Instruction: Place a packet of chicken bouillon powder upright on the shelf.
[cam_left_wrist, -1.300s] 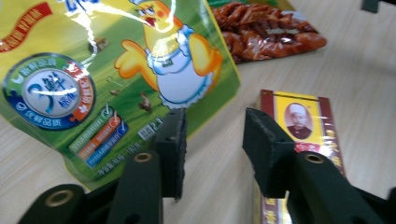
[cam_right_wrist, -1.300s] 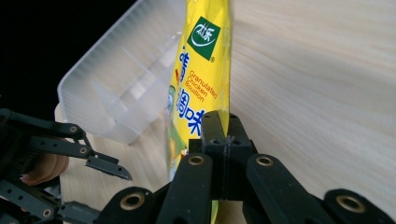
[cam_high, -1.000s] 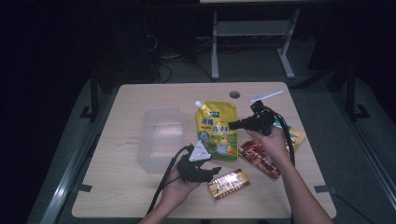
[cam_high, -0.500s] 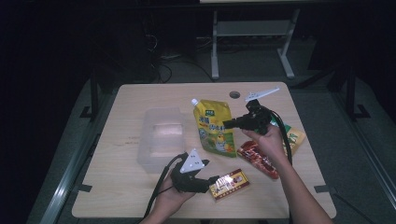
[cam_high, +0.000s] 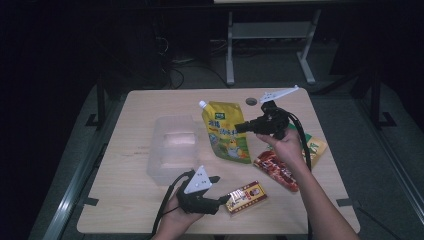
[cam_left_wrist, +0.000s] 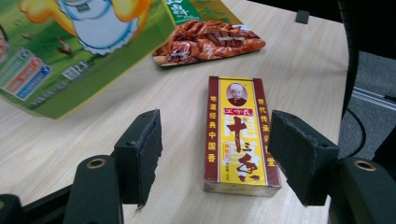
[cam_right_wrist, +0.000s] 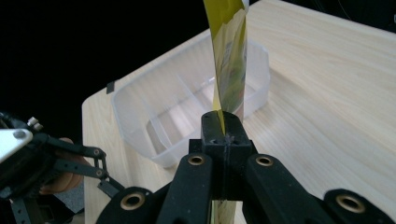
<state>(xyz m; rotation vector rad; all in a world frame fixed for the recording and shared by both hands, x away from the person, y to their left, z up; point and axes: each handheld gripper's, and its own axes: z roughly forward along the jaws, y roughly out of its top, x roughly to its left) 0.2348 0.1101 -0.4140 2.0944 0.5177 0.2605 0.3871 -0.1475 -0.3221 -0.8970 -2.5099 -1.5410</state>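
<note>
**Spice box between open jaws, yellow pouch pinched and lifted**

Nearest the person, the left gripper (cam_high: 220, 201) lies low over the table's (cam_high: 130, 210) front edge. Its jaws have just been opening and now stand wide, one pad on either side of the spice box (cam_left_wrist: 240, 135) without pressing it. The box lies flat on the wood, yellow with dark red borders, a small portrait at its top and large red Chinese characters down the middle; the side columns read 地道经典中国香 on one border, with more characters on the other that are too small to be sure of.

Just beyond it lies a clear packet of red dried snacks (cam_left_wrist: 208, 41), and behind that a green-labelled packet (cam_high: 315, 147).

Farther in, the right gripper (cam_right_wrist: 223, 122) has its jaws clamped tight on the edge of the yellow spouted pouch (cam_high: 227, 132), which hangs raised above the table. The pouch carries a cartoon chick in an apron and Chinese lettering, unreadable here.

Beside the pouch sits a clear plastic divided container (cam_high: 170, 147).
</note>
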